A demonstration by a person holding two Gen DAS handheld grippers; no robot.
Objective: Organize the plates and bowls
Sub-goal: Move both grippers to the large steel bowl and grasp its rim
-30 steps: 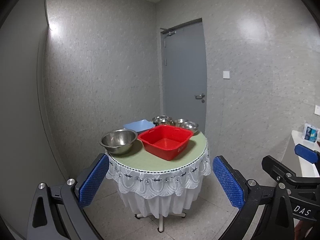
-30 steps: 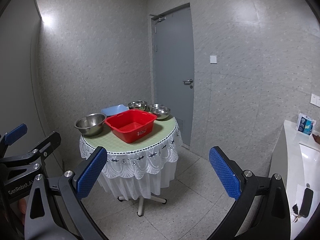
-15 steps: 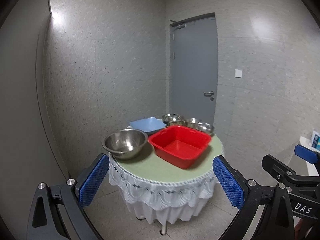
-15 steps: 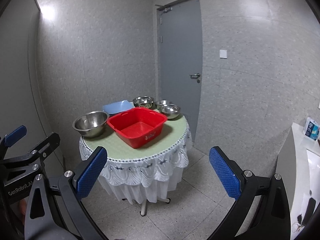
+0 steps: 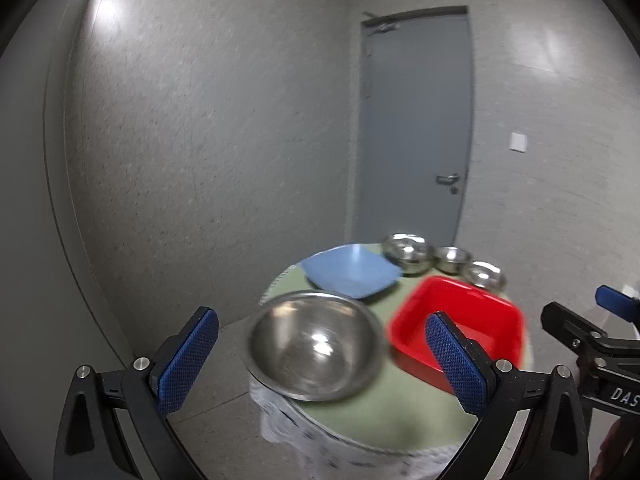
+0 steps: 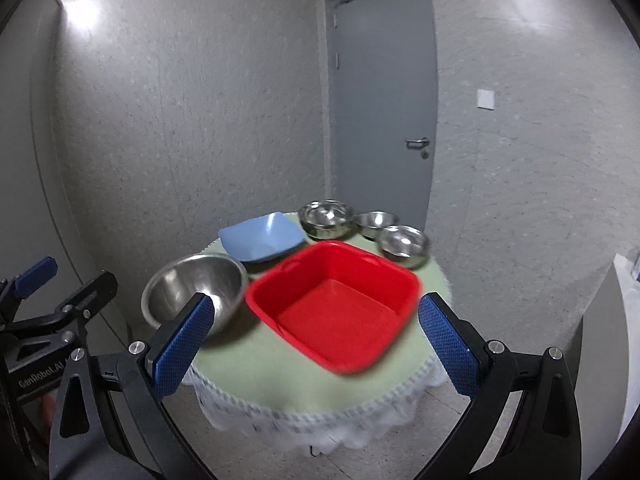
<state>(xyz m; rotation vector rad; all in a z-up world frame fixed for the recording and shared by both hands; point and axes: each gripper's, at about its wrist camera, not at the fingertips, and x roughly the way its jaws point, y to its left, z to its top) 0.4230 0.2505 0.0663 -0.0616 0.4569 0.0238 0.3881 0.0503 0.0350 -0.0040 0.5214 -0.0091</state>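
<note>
A round table (image 6: 280,376) with a green top and white lace cloth holds a red square tub (image 6: 332,304), a large steel bowl (image 6: 192,292), a blue square plate (image 6: 260,236) and three small steel bowls (image 6: 326,218) at the back. In the left wrist view the large bowl (image 5: 314,344) lies between my fingers, with the tub (image 5: 468,336) and the plate (image 5: 352,270) behind it. My left gripper (image 5: 320,364) is open and empty just short of the bowl. My right gripper (image 6: 316,348) is open and empty before the tub.
A grey door (image 6: 384,96) stands behind the table, with speckled walls on both sides. A white counter edge (image 6: 624,300) is at the far right. The floor around the table is tiled.
Both grippers have moved forward toward the table, so the bowls and tub look much larger. The left one has swung to face the large steel bowl. Both stay open.
</note>
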